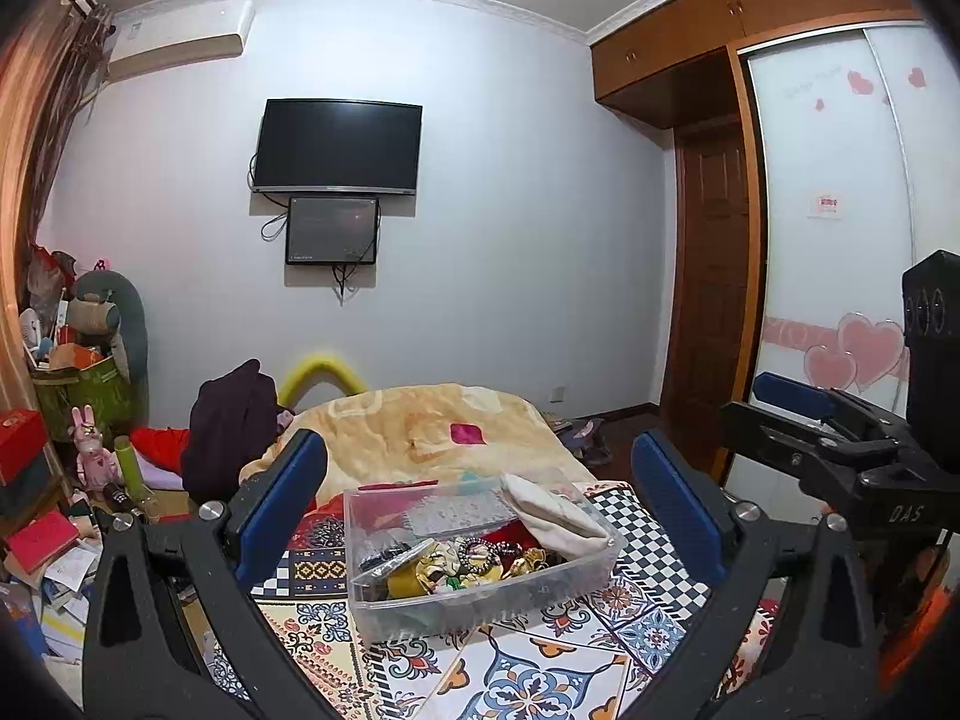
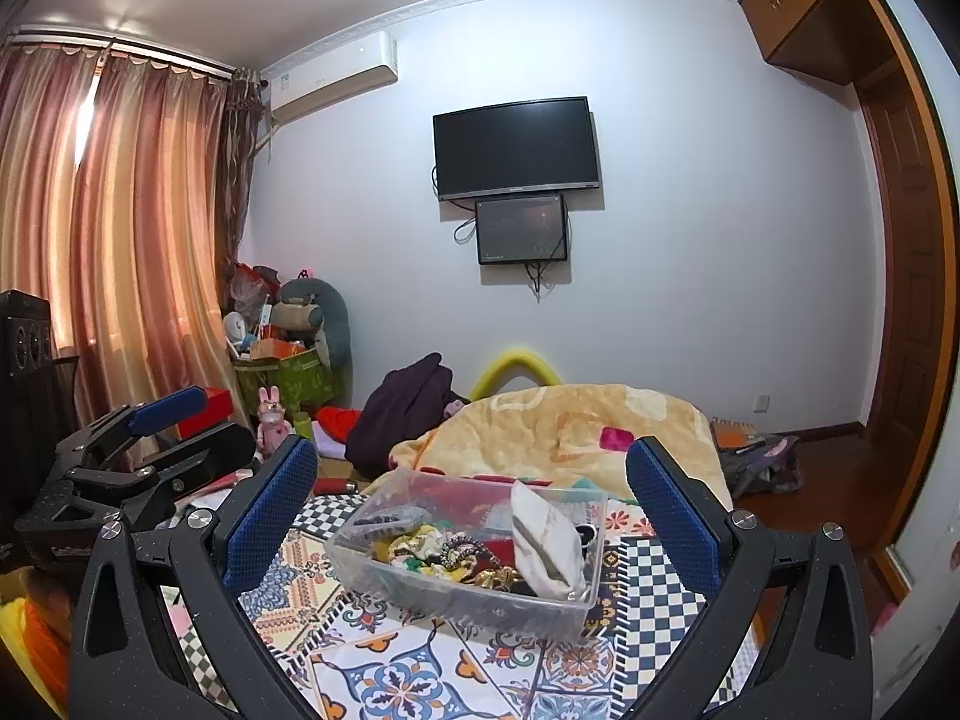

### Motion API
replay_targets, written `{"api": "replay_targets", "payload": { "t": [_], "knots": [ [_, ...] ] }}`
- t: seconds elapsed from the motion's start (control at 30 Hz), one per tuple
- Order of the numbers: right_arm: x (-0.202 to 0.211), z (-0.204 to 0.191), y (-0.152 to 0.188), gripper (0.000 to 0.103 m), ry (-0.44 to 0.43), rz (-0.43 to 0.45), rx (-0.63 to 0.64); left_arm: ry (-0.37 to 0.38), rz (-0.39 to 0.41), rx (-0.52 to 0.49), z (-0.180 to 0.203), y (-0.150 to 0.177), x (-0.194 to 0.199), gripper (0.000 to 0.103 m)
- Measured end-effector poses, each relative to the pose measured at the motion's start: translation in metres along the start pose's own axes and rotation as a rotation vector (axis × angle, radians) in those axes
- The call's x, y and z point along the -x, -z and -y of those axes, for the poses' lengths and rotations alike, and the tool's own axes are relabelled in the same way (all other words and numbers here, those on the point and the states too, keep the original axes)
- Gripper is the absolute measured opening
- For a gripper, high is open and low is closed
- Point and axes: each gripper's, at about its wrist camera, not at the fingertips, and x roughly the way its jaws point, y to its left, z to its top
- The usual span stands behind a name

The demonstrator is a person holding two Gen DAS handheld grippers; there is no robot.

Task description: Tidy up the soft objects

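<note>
A clear plastic bin [image 1: 480, 597] [image 2: 384, 576] rests on the patterned bedspread [image 1: 528, 672] [image 2: 384, 678]. It holds a cream cloth [image 1: 558, 510] [image 2: 543, 531], yellow and red fabric bits and bead strings. My left gripper [image 1: 480, 480] stands open with the bin between and beyond its blue pads, holding nothing. My right gripper [image 2: 471, 480] is likewise open and empty, a little short of the bin. Each view shows the other gripper at its edge: the right one [image 1: 840, 420], the left one [image 2: 138, 438].
A folded beige blanket [image 1: 432, 426] [image 2: 576, 426] lies behind the bin, with a dark garment [image 1: 231, 426] [image 2: 402, 414] to its left. Toys, boxes and books crowd the left corner [image 1: 90, 372]. A wardrobe [image 1: 834, 210] stands at the right.
</note>
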Motion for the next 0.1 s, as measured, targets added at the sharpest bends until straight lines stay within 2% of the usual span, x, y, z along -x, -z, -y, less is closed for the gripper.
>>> {"api": "replay_targets", "payload": {
  "t": [0.1],
  "knots": [
    [-0.0003, -0.0005, -0.0001, 0.103, 0.001, -0.002, -0.002, 0.000, -0.001, 0.002, 0.0001, -0.0002, 0.0004, 0.103]
  ]
}}
